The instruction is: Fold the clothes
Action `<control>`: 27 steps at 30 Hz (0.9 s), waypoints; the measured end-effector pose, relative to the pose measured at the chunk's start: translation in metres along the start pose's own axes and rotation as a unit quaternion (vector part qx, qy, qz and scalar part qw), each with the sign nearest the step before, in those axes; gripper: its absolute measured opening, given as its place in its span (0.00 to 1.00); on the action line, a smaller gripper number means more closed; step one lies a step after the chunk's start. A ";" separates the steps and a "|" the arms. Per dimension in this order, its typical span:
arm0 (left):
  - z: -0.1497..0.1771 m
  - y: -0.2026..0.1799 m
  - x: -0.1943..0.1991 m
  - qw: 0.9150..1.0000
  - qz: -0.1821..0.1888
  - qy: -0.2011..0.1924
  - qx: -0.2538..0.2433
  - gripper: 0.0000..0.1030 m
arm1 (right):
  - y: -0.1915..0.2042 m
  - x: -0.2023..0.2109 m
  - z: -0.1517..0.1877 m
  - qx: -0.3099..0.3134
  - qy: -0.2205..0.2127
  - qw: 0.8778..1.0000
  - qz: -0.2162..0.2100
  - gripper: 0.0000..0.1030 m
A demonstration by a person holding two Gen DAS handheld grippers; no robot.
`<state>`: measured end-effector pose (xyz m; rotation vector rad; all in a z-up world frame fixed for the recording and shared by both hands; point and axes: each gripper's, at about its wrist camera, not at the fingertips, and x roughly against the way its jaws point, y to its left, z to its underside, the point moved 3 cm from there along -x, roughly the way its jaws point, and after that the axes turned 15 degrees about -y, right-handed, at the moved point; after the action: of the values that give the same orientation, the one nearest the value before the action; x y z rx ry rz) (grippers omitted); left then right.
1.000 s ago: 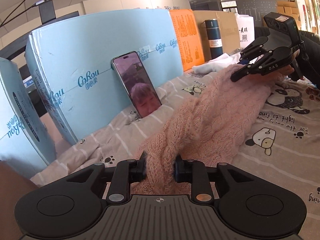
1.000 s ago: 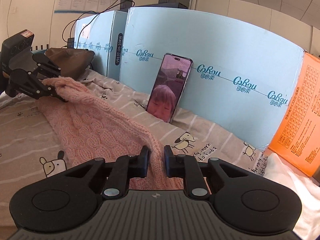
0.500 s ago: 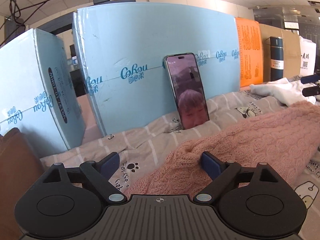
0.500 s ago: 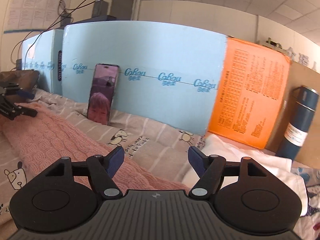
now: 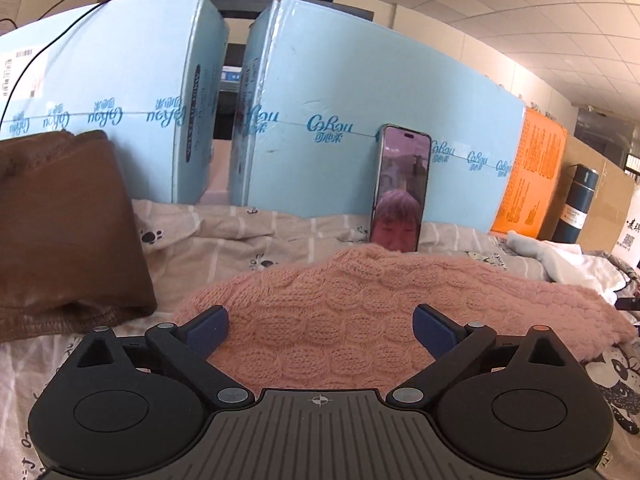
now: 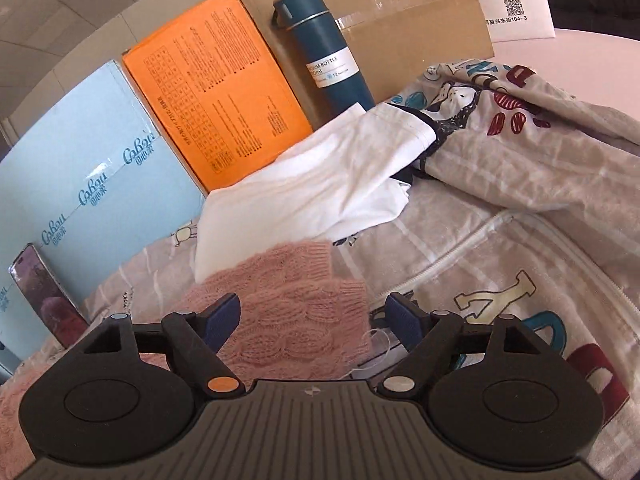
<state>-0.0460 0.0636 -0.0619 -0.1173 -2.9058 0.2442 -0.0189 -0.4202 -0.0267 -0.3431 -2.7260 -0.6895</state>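
**Pink sweater lies folded over, both claws spread and empty**

The pink knit sweater [image 5: 360, 304] lies as a long doubled band across the patterned bedsheet [image 5: 224, 236], one cuffed end [image 6: 316, 264] just touching the white garment [image 6: 320, 184]. The left claw [image 5: 320, 324] and right claw [image 6: 316, 316] hang over it with fingers wide apart, gripping nothing. Judging by its length, the band could take another fold. The white garment and a printed grey piece [image 6: 520, 136] lie loose and rumpled, while a brown one [image 5: 60, 224] looks folded. A phone [image 5: 400, 196], boxes [image 5: 360, 112] and a flask [image 6: 328, 48] crowd the far edge.
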 end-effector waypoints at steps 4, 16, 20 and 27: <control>0.003 0.001 -0.003 1.000 0.000 0.003 0.005 0.98 | 0.009 0.011 0.004 0.017 0.005 0.999 0.029 0.44; 0.004 -0.006 -0.003 1.000 0.009 -0.009 -0.012 0.98 | 0.062 0.016 -0.053 0.077 -0.124 0.989 -0.037 0.06; -0.005 -0.020 -0.006 0.998 0.034 -0.033 -0.035 0.98 | 0.078 0.013 -0.069 0.068 -0.179 0.977 -0.092 0.06; -0.021 -0.054 -0.017 0.989 0.088 -0.072 -0.094 0.98 | 0.072 -0.011 -0.071 0.067 -0.204 0.973 -0.085 0.05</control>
<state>-0.0278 0.0121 -0.0357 -0.4049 -3.0591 0.0066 0.0298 -0.3953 0.0597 -0.2438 -3.2043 -0.5178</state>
